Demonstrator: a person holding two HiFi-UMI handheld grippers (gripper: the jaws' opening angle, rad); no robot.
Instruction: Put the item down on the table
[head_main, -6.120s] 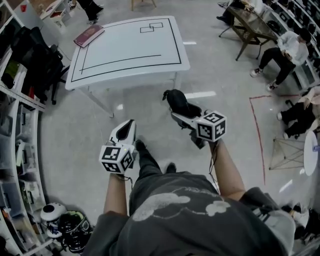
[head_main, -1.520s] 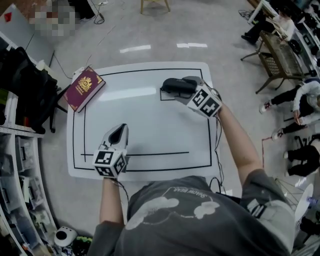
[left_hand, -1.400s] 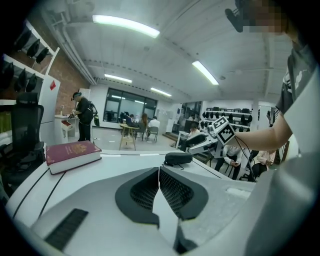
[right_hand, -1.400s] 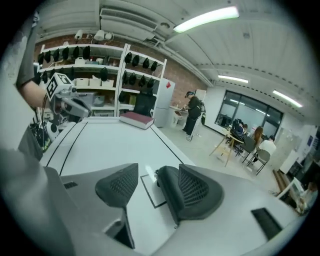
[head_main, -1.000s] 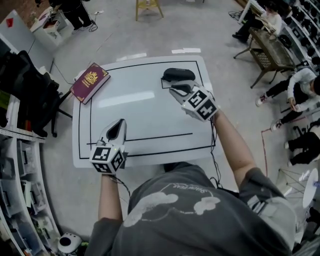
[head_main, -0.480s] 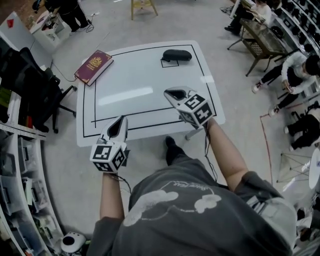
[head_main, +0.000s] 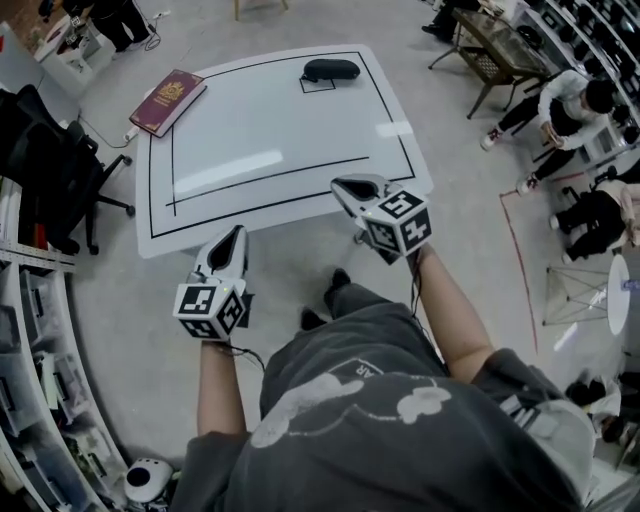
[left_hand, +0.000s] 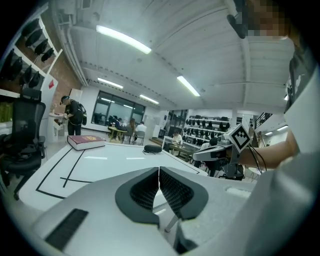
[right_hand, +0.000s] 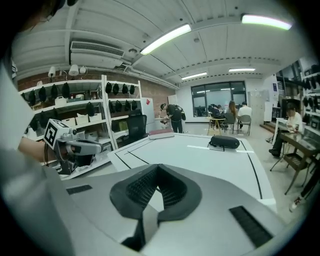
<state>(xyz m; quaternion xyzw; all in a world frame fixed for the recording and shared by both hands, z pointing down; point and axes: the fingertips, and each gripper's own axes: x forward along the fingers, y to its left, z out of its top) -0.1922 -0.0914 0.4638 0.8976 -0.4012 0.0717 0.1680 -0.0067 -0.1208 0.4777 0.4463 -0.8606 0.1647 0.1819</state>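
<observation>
- Two grippers, the left gripper (head_main: 232, 238) and the right gripper (head_main: 347, 186), both have their jaws shut tight with nothing in them.
- A moment ago the right gripper carried the black case (head_main: 331, 70). Now the case lies at the far end of the white table (head_main: 270, 130), well apart from both grippers.
- The person has stepped back from the table.
- I think the job is done.
- A red book (head_main: 167, 88) sits on the far left corner.

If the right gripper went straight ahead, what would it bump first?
Probably the white table, just ahead. If the right gripper is high enough to skim over it, the red book comes next; height is unclear.
</observation>
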